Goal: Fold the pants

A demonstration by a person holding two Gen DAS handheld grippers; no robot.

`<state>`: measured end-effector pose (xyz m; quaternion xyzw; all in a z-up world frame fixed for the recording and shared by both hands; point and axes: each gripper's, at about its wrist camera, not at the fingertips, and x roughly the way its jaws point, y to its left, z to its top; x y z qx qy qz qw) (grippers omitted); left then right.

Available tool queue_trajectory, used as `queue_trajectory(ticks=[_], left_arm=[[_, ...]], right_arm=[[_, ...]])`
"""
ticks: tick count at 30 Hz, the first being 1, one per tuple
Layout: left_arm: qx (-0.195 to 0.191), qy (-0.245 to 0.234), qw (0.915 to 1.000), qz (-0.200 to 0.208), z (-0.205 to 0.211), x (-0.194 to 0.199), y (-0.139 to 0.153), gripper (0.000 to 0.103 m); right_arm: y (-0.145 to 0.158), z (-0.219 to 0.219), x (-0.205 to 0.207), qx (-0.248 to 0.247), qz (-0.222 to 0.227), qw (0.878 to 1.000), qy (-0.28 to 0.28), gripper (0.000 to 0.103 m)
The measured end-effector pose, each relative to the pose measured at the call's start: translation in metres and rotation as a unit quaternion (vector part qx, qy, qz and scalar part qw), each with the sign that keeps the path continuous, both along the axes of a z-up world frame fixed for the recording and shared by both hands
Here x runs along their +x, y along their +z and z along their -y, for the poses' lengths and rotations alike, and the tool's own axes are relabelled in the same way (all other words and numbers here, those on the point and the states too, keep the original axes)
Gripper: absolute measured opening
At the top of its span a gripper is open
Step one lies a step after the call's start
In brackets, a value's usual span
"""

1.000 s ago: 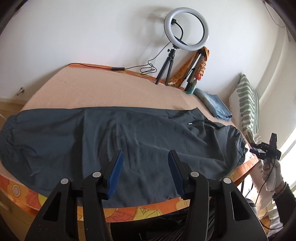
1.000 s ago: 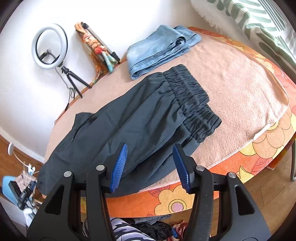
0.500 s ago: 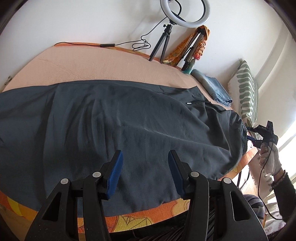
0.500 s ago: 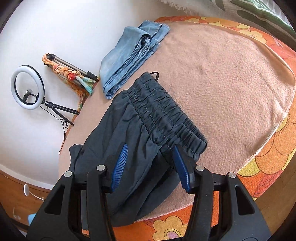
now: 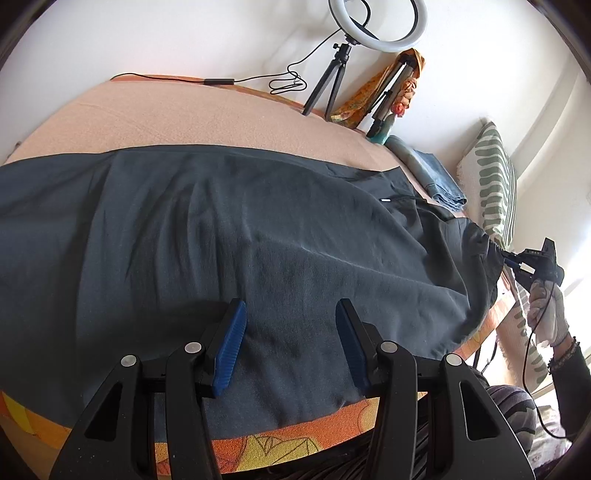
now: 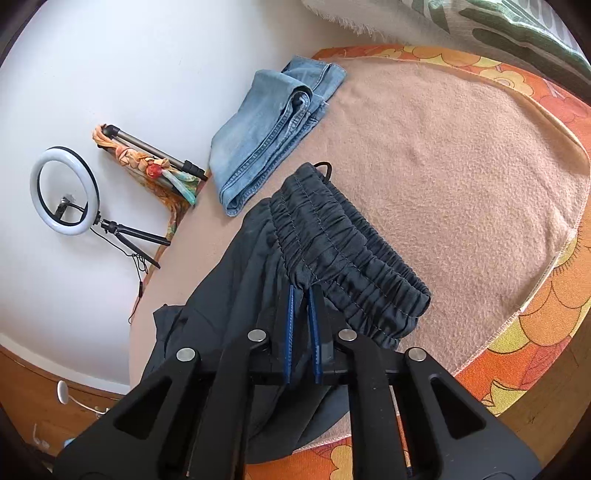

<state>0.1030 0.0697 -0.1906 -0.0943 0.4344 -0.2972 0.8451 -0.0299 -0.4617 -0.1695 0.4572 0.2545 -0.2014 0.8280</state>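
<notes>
Dark grey pants [image 5: 229, 236] spread lengthwise along the near edge of the peach-blanketed bed [image 5: 177, 118], elastic waistband [image 6: 343, 243] toward the pillow end. Right gripper [image 6: 301, 314] clamped on the waistband's near side; left gripper [image 5: 290, 343] spread wide above the leg fabric, holding nothing. Folded jeans [image 6: 269, 129] at the far edge; ring light [image 5: 376, 22] by the wall.

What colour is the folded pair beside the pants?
Light blue denim jeans, clearest in the right wrist view.
</notes>
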Motion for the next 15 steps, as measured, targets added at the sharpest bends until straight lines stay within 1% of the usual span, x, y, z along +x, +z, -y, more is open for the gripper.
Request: queue_trajectory(ticks=[3, 7, 9, 11, 13, 15], left_arm=[[-0.002, 0.002, 1.0000, 0.000, 0.000, 0.000, 0.000, 0.049], [-0.005, 0.005, 1.0000, -0.001, -0.002, -0.001, -0.001, 0.049], [-0.008, 0.006, 1.0000, -0.002, -0.004, -0.001, -0.001, 0.049], [-0.012, 0.006, 0.9999, -0.004, -0.006, 0.000, -0.002, 0.049], [-0.013, 0.006, 0.9999, -0.006, -0.007, 0.001, -0.002, 0.049], [-0.011, 0.005, 0.9999, -0.006, -0.006, 0.002, -0.002, 0.049]], right_arm=[[0.008, -0.004, -0.012, 0.003, 0.010, 1.000, -0.004, 0.009], [0.008, -0.012, -0.022, 0.001, 0.003, 1.000, -0.008, 0.008], [0.008, -0.017, -0.033, 0.013, 0.011, 1.000, -0.016, 0.007], [0.006, -0.018, -0.045, 0.010, 0.013, 1.000, -0.026, 0.007], [-0.002, -0.015, -0.049, -0.001, -0.009, 0.999, -0.032, 0.007], [-0.016, -0.009, -0.051, 0.007, -0.030, 0.999, -0.043, 0.005]])
